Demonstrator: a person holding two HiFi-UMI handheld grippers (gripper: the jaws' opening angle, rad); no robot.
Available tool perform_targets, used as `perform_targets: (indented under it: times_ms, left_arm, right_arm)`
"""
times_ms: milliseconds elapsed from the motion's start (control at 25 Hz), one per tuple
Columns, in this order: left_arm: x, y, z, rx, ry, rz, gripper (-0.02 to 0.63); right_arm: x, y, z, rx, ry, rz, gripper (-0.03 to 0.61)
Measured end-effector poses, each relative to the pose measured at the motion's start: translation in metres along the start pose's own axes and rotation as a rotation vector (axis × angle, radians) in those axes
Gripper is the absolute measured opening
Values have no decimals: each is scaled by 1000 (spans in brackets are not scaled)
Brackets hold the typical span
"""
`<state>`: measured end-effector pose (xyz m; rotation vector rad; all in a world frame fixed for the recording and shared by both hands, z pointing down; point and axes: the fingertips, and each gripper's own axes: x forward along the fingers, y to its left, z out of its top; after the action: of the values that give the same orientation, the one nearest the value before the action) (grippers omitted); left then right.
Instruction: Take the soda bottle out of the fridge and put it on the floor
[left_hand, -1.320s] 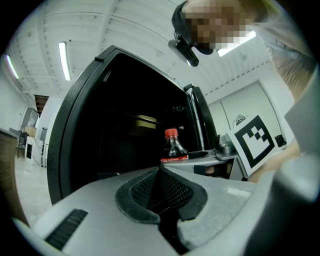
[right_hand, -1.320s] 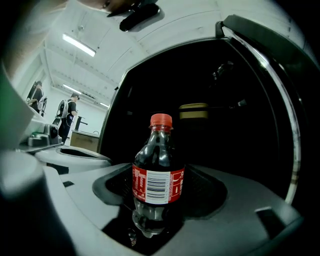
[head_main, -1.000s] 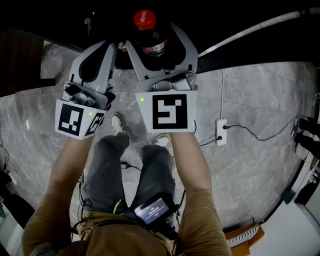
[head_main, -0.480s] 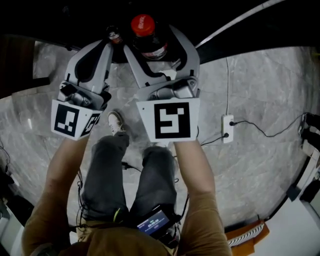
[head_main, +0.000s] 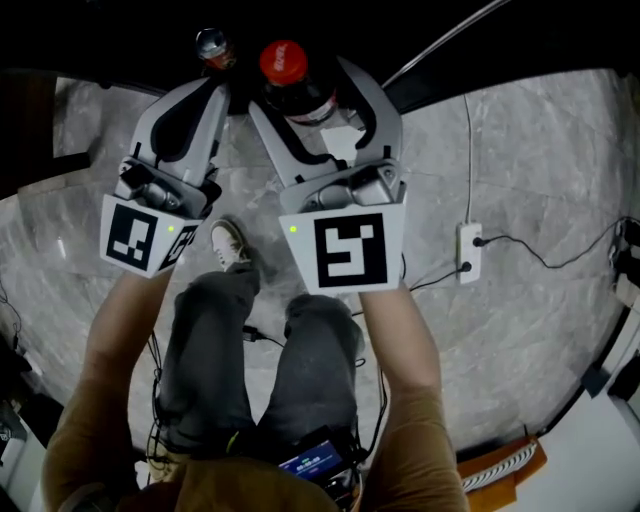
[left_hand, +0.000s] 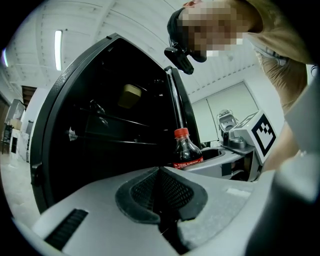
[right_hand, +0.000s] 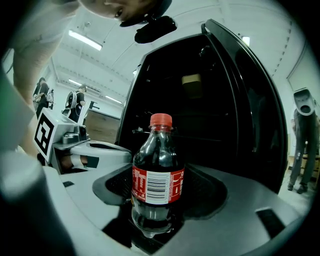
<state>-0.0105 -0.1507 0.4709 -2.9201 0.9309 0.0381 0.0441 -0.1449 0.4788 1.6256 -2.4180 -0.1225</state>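
1. The right gripper is holding its jaws partway closed around the lower body of the soda bottle. The pads are pressing the clear plastic at and below the red label, and the bottle is standing upright between them.
2. The bottle is looking nearly full of dark soda, so I am judging it fairly heavy for its size. It is probably staying stiff while the red cap is sealing it, and its wall is smooth (possibly slick from the cold, though no droplets are showing). The straight wall around the label is offering the surest hold, while the tapering neck is giving the pads less to bear on.
3. The left gripper is hovering just beside the right one, its jaws pressed together on nothing.
4. Behind the bottle, the fridge is standing open and dark. The bottle is hanging in front of that opening, held above the marble floor.
5. Against the head view a second ago, the cap is sitting lower in the picture and nearer the person's body. Both grippers are drawing back from the fridge together, and the grip is looking unchanged.
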Motion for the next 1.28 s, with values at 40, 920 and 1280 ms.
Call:
perform_targets:
  times_ms: [40, 920, 1280]
  left_arm:
    - [-3, 0, -6, 1, 4, -5, 2]
    - [-21, -27, -230, 88, 123, -238, 2]
    - [-15, -24, -281, 43, 118, -219, 2]
  right_arm:
    - [0, 5, -5, -4, 5, 7, 298]
    - [23, 57, -183, -33, 31, 132, 298]
    - [40, 72, -253, 13, 35, 161, 298]
